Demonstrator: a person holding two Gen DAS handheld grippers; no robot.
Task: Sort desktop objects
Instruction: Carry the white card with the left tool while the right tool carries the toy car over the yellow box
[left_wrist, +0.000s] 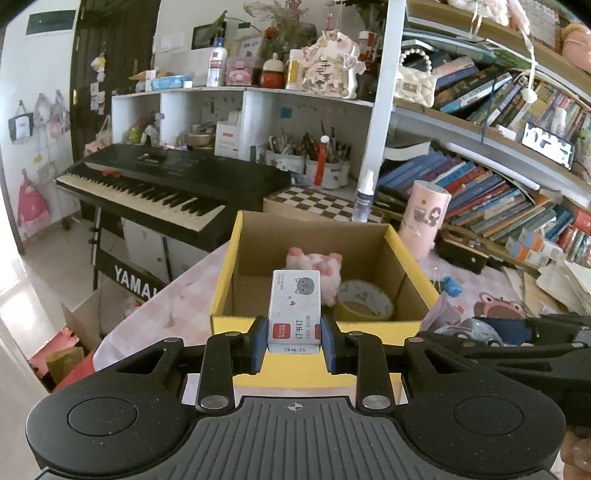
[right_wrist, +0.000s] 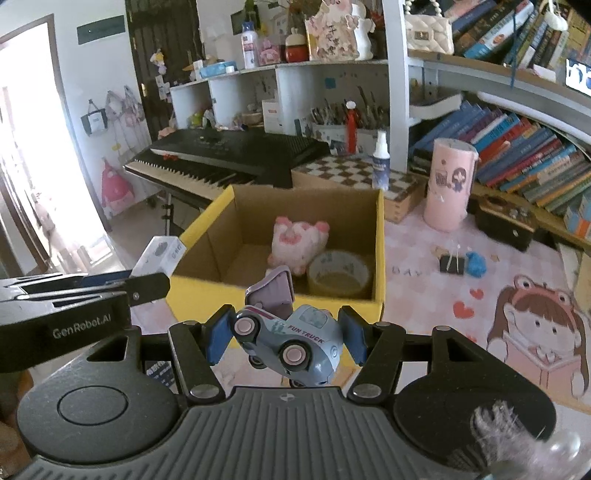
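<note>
- A staple box (left_wrist: 294, 310) is clamped between the blue pads (left_wrist: 258, 341) of the left claw (left_wrist: 294, 341); it is held upright, at the near wall of the carton (left_wrist: 397, 240), its top seen against the carton's inside.
- In the left wrist view the box's printed face with a grey cat is shown; in the right wrist view only a corner of it (right_wrist: 159, 254) is seen, just left of the carton (right_wrist: 207, 229), behind the left claw's black arm marked "GenRobot.AI".
- Inside the carton a pink plush (left_wrist: 316, 267) is seen at the back, with a tape roll (left_wrist: 364, 299) in front of it to the right; both are shown in both views (right_wrist: 297, 243) (right_wrist: 339, 273).
- A toy truck (right_wrist: 291, 339) is clamped between the pads (right_wrist: 352, 336) of the right claw (right_wrist: 286, 339); it is tilted on its side, wheels toward the camera, purple rear flap raised, in front of the carton's yellow near wall.
- In the left wrist view only a blue-grey part of the truck (left_wrist: 476, 330) is seen at the right edge, behind the right claw's arm.
- Only in the right wrist view is the desk (right_wrist: 424, 295) shown to the right: a pink mat with a cartoon girl (right_wrist: 535, 325), a binder clip (right_wrist: 452, 264) and a blue lump (right_wrist: 476, 264) just beside it.
- A pink tube (right_wrist: 448, 184) is seen standing beyond the carton's right corner.
</note>
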